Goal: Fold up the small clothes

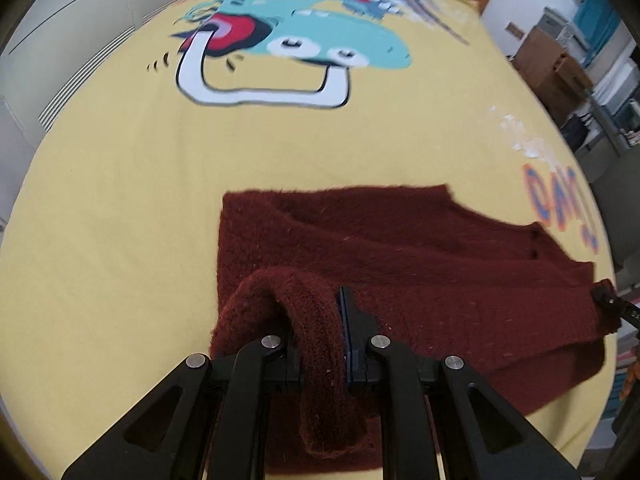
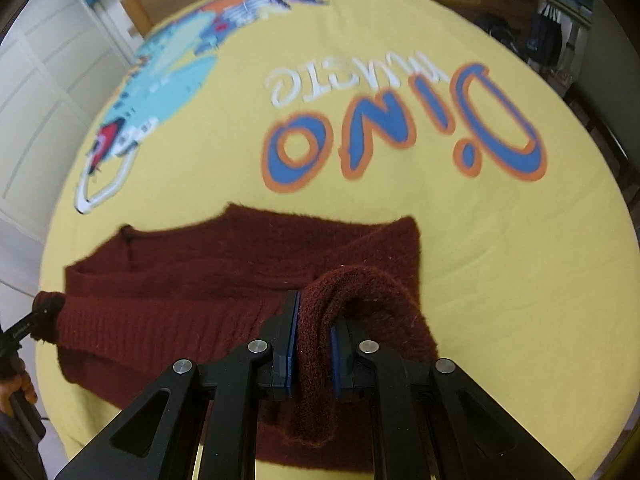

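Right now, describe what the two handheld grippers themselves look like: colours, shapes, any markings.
Both are matte black. The left gripper and the right gripper each have two angular linkage arms per side with triangular cutouts, joined by round silver pivot pins. The finger pads are dark blue and flat. In the right wrist view, the left gripper's far side bears small pale lettering, too blurred to read. No cables show.

Fuzzy maroon knit sweater [image 1: 400,248] on smooth, matt yellow printed cloth [image 1: 120,200].
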Tool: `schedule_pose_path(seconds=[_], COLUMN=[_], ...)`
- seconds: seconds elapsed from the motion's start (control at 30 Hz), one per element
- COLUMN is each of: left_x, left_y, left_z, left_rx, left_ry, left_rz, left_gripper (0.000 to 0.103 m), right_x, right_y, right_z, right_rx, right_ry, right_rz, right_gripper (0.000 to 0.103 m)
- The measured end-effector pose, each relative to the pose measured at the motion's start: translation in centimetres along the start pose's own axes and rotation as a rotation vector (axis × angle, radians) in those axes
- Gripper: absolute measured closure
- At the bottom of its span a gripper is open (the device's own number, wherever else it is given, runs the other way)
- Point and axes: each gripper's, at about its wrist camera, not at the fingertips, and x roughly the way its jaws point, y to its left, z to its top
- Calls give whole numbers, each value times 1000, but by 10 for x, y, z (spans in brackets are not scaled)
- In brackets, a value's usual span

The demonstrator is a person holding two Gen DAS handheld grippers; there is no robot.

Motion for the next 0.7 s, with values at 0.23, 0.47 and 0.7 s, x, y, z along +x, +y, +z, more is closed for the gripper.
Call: schedule_pose_path(seconds=[0.23, 0.47, 0.7], left_x=[1, -36, -62], left_y=[-3, -10, -44], left_z=[5, 8, -18], left_rx=[-14, 30, 182], left_ry=[24, -53, -158], left_rz=[3, 6, 12], left_gripper=[45, 9, 1], right_x=[4, -24, -49], right_y=[-1, 7, 48], right_z=[3, 9, -15], right_rx=[17, 11, -140], right_ry=[-14, -82, -166], right_rz=[-22, -33, -55], right_gripper=[52, 17, 0])
